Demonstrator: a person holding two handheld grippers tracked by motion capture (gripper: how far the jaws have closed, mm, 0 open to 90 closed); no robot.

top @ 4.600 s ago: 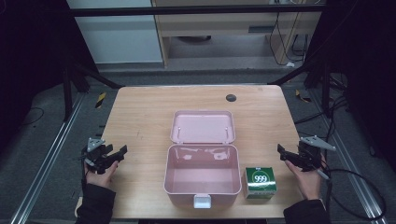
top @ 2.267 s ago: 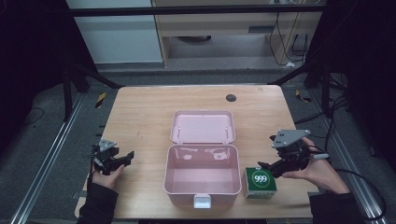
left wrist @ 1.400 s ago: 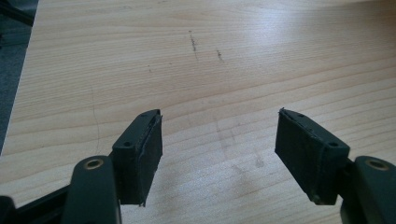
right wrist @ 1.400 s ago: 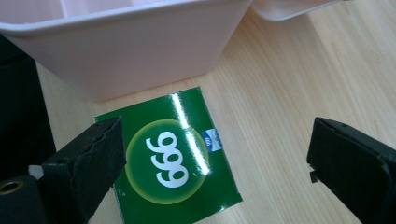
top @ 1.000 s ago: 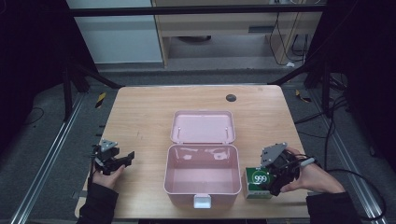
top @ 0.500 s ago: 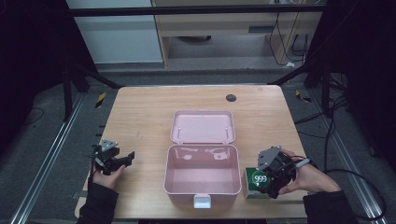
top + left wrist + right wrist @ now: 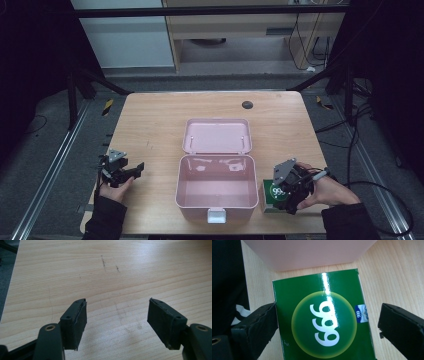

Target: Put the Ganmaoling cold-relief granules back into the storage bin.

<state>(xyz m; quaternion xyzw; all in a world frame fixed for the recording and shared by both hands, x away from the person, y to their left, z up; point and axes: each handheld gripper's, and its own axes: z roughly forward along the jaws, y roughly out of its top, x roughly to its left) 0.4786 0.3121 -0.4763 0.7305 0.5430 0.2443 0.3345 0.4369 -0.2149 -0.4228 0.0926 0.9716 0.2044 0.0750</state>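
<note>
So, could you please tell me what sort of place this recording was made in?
Probably a lab or workshop recording station, not a home: a light wooden table sits inside a dark metal frame, loose cables trail over the grey floor behind, and black-and-yellow hazard tape marks that floor.

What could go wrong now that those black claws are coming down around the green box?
The right hand-held gripper straddles the green box with its jaws open; one jaw looks to touch an edge while the other stands clear, so closing might push the box sideways. The pink case sits right beside the box, so a lift could knock its wall. The glossy surface may also slip.
</note>
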